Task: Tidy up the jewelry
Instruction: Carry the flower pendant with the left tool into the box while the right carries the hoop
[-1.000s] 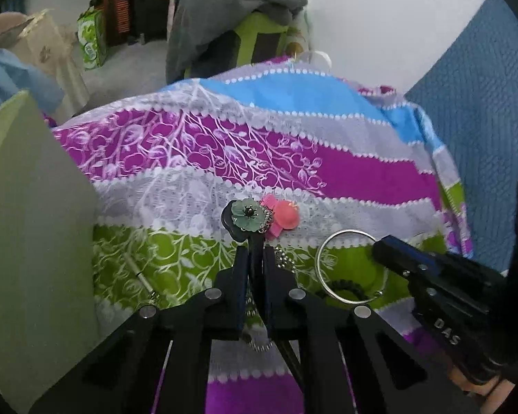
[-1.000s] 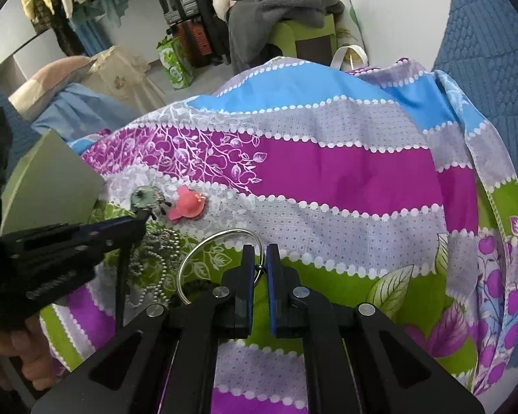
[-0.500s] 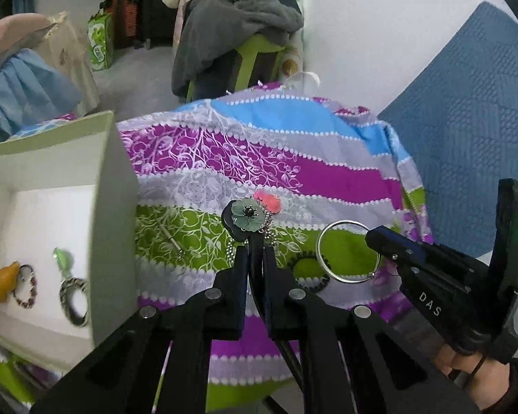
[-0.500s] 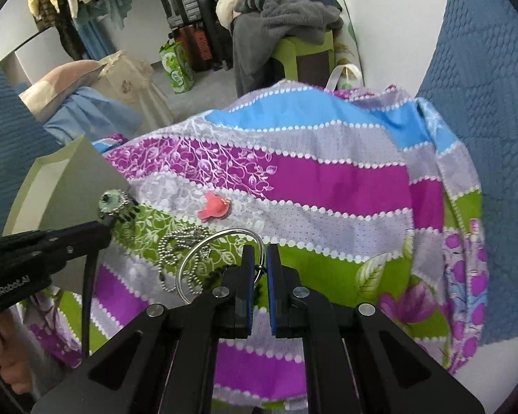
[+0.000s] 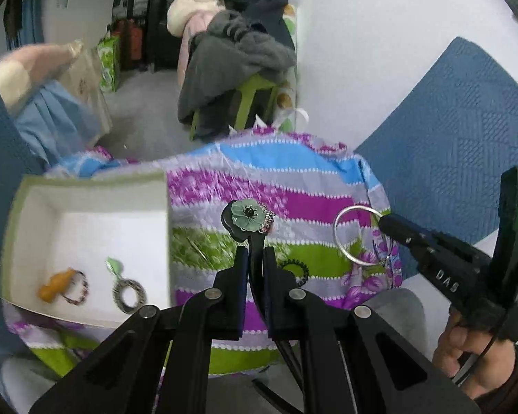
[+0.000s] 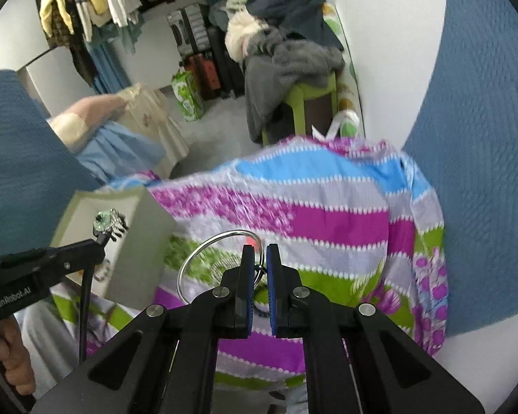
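My left tool (image 5: 255, 258) is clamped on the dark stem of a green flower brooch (image 5: 247, 215), held in the air just right of the open white box (image 5: 86, 220). My right tool (image 6: 258, 269) pinches a thin silver bangle (image 6: 217, 258) above the striped cloth (image 6: 328, 214). The brooch looks light and delicate, so I'd grip its stem; the bangle is stiff and likely slippery.

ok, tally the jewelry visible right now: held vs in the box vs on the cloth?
Held: 2, flower piece in the left hand-held gripper, silver ring in the right hand-held gripper
In the box: 2, orange-charm bracelet, patterned ring
On the cloth: 1, black beaded band
Total: 5
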The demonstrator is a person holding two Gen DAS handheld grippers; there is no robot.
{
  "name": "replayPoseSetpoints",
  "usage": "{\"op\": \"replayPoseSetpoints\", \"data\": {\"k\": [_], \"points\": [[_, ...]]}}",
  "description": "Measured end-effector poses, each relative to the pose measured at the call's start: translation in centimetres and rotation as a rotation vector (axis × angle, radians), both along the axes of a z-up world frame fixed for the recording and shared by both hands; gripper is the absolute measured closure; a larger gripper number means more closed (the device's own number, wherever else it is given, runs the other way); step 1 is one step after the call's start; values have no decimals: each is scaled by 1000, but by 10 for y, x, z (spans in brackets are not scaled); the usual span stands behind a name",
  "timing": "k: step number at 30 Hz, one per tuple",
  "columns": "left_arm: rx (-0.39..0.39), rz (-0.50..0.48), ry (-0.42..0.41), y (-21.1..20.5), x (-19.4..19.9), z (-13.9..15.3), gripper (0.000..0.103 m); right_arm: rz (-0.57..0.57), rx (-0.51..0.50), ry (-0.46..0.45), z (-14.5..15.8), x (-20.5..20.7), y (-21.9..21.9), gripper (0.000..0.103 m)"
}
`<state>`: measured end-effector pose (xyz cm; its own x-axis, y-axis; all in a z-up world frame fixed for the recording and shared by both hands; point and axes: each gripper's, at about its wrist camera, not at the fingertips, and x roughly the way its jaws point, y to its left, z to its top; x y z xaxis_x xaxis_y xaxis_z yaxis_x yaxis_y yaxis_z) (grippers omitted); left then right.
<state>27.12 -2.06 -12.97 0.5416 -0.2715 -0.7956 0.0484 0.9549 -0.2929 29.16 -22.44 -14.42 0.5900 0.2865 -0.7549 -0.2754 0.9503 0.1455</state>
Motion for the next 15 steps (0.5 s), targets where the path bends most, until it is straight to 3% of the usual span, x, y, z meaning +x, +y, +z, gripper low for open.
{"op": "replayPoseSetpoints", "data": {"k": [8,15], "points": [[26,12,-83,28,-4,61,97,31,22,-101,64,0,28,98],[29,50,-140,68,-10,98,97,87,49,-153,98,0,68,98]]}}
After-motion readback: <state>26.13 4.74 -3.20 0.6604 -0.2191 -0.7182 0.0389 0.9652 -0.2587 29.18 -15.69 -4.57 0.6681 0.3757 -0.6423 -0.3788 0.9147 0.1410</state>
